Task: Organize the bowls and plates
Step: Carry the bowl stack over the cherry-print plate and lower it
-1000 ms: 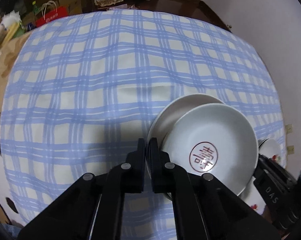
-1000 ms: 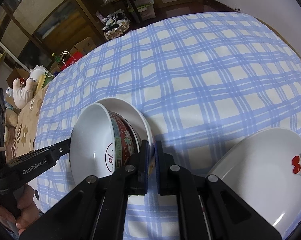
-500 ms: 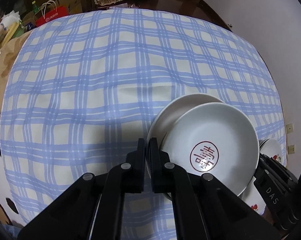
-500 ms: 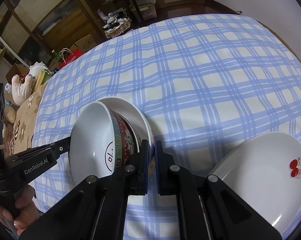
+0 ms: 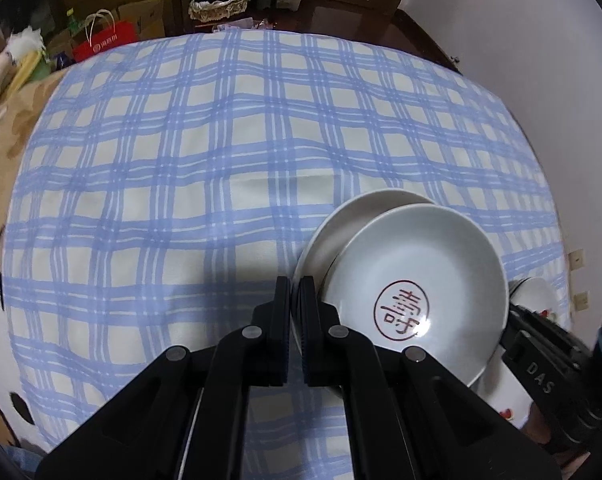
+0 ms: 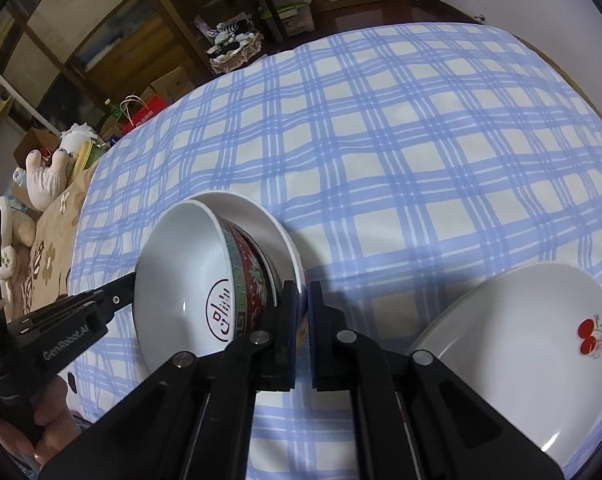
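Note:
A white plate (image 5: 341,224) lies on the blue checked tablecloth (image 5: 181,160), with a white bowl (image 5: 417,280) bearing a red seal leaning in it. The bowl's outside is red and patterned (image 6: 253,272). My left gripper (image 5: 295,286) is shut on the plate's left rim. Seen from the right, that left gripper (image 6: 125,284) ends at the bowl's left edge, and the plate (image 6: 261,224) stands behind the bowl. My right gripper (image 6: 302,292) is shut on the plate's near rim. A second white plate with cherries (image 6: 533,340) lies to the right, untouched.
The tablecloth (image 6: 381,140) stretches bare beyond the dishes to the far edge. Past it stand a basket (image 5: 219,2), a red bag (image 5: 105,38), boxes and wooden shelves. A brown flowered cloth (image 5: 5,120) covers the left. A hand (image 6: 49,420) holds the left gripper.

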A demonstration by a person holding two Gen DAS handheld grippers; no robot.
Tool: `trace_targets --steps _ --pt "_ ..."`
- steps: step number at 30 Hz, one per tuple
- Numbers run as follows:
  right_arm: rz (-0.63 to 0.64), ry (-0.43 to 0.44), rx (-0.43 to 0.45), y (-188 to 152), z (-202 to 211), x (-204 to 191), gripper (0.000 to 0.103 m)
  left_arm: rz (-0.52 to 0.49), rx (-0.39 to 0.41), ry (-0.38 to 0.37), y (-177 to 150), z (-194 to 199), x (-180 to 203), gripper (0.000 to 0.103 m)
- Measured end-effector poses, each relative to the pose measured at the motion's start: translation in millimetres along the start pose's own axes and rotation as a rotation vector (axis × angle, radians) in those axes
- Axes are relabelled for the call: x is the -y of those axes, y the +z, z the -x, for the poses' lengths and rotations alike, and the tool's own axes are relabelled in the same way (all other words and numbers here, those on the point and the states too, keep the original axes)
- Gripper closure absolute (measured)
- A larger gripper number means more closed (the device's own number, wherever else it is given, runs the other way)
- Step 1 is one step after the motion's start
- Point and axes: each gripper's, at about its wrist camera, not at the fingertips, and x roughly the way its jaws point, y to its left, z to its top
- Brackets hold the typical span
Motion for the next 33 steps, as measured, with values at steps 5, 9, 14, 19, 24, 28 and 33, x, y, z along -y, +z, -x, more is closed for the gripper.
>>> trace_targets --steps 5,9,14,19,24,28,33 --pt "-0.016 0.010 0.003 -0.3 1.4 3.4 0.097 -0.002 0.005 -0.005 0.5 3.4 -1.9 0.100" --pt "-0.027 0.017 0.004 0.1 3.5 4.0 0.097 0.017 0.004 -0.027 1.1 7.0 -7.4 0.100" --pt "-0.024 0.015 0.009 -0.8 6.3 2.0 0.097 0.019 0.008 -0.025 -0.7 9.1 -4.8 0.100" --pt "-0.030 0.014 0.013 -1.0 9.5 2.4 0.097 0.016 0.011 -0.030 -3.5 11.6 -4.6 0.100" --pt "-0.031 0.013 0.012 -1.5 11.1 3.9 0.097 -0.001 0.011 -0.030 -6.0 14.3 -0.8 0.100" --pt "-0.037 0.016 0.014 -1.5 13.0 4.4 0.097 -0.002 0.010 -0.038 -9.2 17.7 0.2 0.100" --pt "-0.049 0.025 0.020 -2.7 20.8 11.3 0.097 0.000 0.015 -0.066 -13.1 24.4 0.0 0.100"
